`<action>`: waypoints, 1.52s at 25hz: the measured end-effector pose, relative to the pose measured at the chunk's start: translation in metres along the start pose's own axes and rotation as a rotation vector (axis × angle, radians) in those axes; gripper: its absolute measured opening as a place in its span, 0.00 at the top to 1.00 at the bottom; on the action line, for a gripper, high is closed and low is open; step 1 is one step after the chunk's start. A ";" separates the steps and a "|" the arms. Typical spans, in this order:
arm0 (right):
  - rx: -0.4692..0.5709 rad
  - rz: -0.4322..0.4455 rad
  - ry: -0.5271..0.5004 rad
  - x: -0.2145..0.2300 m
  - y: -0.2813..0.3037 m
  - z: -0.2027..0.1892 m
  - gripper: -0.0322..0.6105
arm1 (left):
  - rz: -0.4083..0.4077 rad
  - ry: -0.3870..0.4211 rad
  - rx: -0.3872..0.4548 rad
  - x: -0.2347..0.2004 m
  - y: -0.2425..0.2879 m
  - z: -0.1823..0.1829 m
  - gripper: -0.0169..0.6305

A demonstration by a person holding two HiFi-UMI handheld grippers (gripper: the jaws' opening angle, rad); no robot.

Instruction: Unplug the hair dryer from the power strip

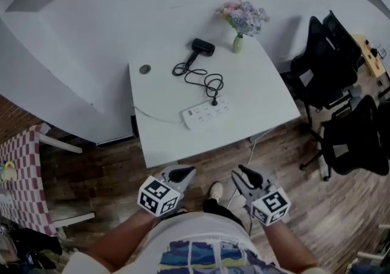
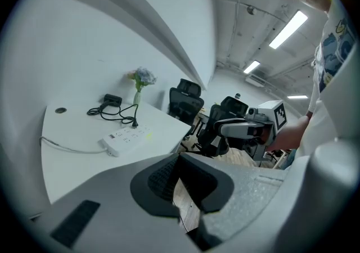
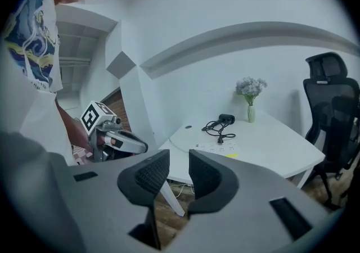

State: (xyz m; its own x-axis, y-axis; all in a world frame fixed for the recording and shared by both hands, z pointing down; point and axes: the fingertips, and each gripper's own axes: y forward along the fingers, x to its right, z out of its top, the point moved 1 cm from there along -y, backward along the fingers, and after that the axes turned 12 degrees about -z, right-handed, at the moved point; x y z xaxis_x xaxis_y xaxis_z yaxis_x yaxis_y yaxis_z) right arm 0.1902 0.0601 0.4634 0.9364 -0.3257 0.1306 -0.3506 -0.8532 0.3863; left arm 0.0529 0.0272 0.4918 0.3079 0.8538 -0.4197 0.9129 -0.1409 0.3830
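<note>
Before table (image 1: 256, 93) | right hand-held gripper (image 3: 178, 162) tilted down, jaws opening, empty

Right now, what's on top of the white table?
A black hair dryer, its coiled cord plugged into a white power strip, a vase of flowers and a round cable port. Where the strip's own lead ends is hidden.
</note>
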 end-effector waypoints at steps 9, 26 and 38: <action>-0.014 0.096 -0.033 0.062 0.044 0.004 0.77 | 0.122 -0.012 -0.013 -0.045 0.050 0.020 0.97; -0.092 0.072 -0.099 0.095 0.151 0.017 0.72 | 0.173 0.010 -0.133 -0.162 0.090 0.025 0.97; -0.192 0.009 -0.104 0.107 0.225 0.006 0.73 | 0.125 0.095 -0.283 -0.211 0.118 0.004 0.97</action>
State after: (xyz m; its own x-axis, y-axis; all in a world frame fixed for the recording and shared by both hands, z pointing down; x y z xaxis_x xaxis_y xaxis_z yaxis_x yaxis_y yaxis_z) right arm 0.2118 -0.1690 0.5590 0.9231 -0.3820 0.0435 -0.3406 -0.7600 0.5535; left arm 0.0972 -0.1715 0.6220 0.3745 0.8835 -0.2814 0.7548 -0.1143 0.6459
